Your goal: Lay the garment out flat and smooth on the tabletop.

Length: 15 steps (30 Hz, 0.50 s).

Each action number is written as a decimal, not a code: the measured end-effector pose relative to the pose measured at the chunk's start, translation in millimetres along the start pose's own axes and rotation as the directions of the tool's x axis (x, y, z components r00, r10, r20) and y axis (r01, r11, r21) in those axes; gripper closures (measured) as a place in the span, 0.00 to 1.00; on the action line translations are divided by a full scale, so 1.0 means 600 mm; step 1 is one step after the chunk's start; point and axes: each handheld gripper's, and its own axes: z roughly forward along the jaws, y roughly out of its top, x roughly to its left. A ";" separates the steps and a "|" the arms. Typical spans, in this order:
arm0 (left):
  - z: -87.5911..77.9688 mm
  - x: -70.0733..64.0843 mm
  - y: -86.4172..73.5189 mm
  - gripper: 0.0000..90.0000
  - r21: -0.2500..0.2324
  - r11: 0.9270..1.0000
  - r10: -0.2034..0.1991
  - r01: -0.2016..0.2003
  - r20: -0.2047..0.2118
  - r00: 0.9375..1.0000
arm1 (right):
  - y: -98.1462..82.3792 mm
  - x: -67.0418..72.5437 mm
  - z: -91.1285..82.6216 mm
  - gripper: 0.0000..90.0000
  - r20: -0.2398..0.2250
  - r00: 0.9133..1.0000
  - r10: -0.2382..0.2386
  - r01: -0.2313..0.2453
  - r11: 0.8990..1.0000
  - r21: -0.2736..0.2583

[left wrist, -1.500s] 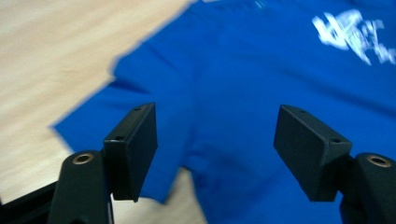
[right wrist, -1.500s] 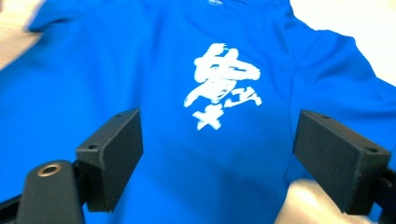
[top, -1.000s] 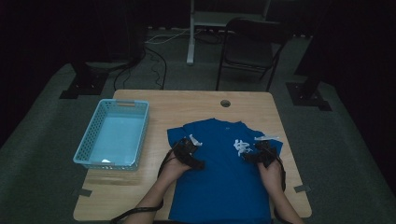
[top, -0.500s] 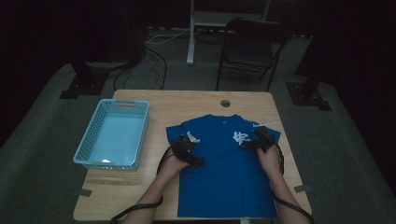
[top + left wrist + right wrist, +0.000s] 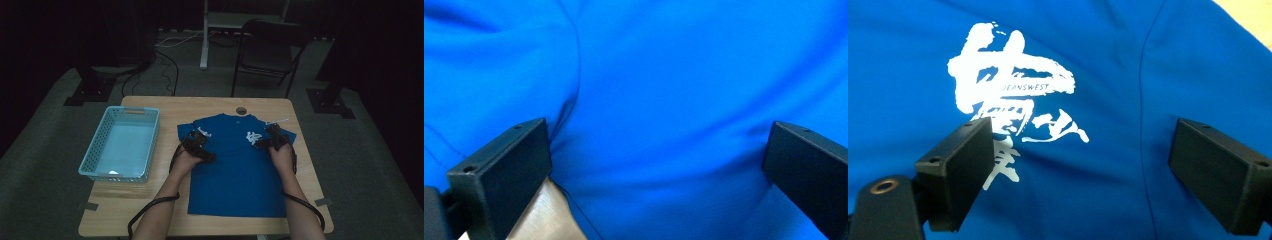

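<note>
Light: dim, the far room nearly black.
Floor (image 5: 45, 165): grey carpet around the wooden surface (image 5: 150, 210).
Chair (image 5: 267, 47): dark, folding, beyond the surface.
Cables (image 5: 165, 60): left of the chair.

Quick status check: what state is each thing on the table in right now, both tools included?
Blue T-shirt: spread flat on the table, white print up, slightly rumpled near the sleeves.
Left tool: jaws open, over the shirt by its left sleeve seam.
Right tool: jaws open, over the white print.
Light blue basket: upright, apparently empty, left of the shirt.
</note>
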 end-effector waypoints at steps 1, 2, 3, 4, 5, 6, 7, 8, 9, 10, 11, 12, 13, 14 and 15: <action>0.001 0.001 0.004 0.00 0.008 1.000 -0.007 0.007 -0.005 1.000 | -0.005 -0.002 0.001 0.12 -0.002 1.000 -0.001 0.001 0.999 -0.035; 0.001 0.001 0.004 0.00 0.008 1.000 -0.007 0.007 -0.005 1.000 | -0.005 -0.002 0.001 0.12 -0.002 1.000 -0.001 0.001 0.999 -0.035; 0.000 -0.001 0.004 0.00 0.010 1.000 -0.013 0.013 -0.009 1.000 | -0.008 -0.002 0.001 0.12 -0.002 1.000 -0.005 0.004 0.999 -0.046; -0.002 -0.003 0.002 0.00 0.007 1.000 -0.020 0.020 -0.011 1.000 | -0.009 -0.001 0.001 0.12 -0.001 1.000 0.001 -0.001 0.999 -0.049; -0.006 -0.004 -0.002 0.00 -0.005 1.000 -0.026 0.026 -0.004 1.000 | -0.010 -0.001 0.000 0.12 -0.001 1.000 0.000 0.000 0.999 -0.049; -0.011 -0.006 -0.006 0.00 -0.010 1.000 -0.027 0.027 0.000 1.000 | -0.011 0.000 -0.002 0.12 -0.005 1.000 -0.005 0.005 0.999 -0.042; -0.018 -0.008 -0.012 0.00 -0.014 1.000 -0.028 0.027 -0.010 1.000 | -0.011 0.000 -0.004 0.12 -0.008 1.000 -0.011 0.011 0.999 -0.032; -0.025 -0.008 -0.018 0.00 -0.024 0.999 -0.035 0.035 -0.005 0.999 | -0.012 0.000 -0.008 0.12 -0.007 1.000 -0.012 0.012 1.000 -0.029; -0.032 -0.007 -0.023 0.00 -0.024 0.999 -0.045 0.045 0.003 0.999 | -0.015 -0.001 -0.012 0.12 -0.018 1.000 -0.004 0.003 0.999 -0.041; -0.040 -0.006 -0.027 0.00 -0.024 0.998 -0.056 0.056 0.016 0.998 | -0.018 -0.002 -0.016 0.12 -0.028 1.000 0.003 -0.005 0.999 -0.050; -0.049 -0.007 -0.031 0.00 -0.022 0.998 -0.059 0.059 0.021 0.998 | -0.020 0.000 -0.020 0.12 -0.030 1.000 0.003 -0.005 0.999 -0.048; -0.059 -0.008 -0.037 0.00 -0.031 0.997 -0.064 0.065 0.025 0.998 | -0.023 0.002 -0.026 0.12 -0.034 0.999 -0.010 0.009 0.999 -0.046; -0.071 -0.010 -0.042 0.00 -0.043 0.997 -0.065 0.067 0.041 0.997 | -0.027 0.005 -0.035 0.12 -0.034 0.999 -0.028 0.026 0.999 -0.047; -0.084 -0.012 -0.049 0.00 -0.051 0.996 -0.068 0.071 0.050 0.996 | -0.033 0.008 -0.046 0.12 -0.027 0.998 -0.048 0.046 0.997 -0.059; -0.097 -0.016 -0.056 0.00 -0.062 0.996 -0.064 0.067 0.056 0.996 | -0.042 0.010 -0.058 0.12 -0.024 0.998 -0.058 0.055 0.995 -0.086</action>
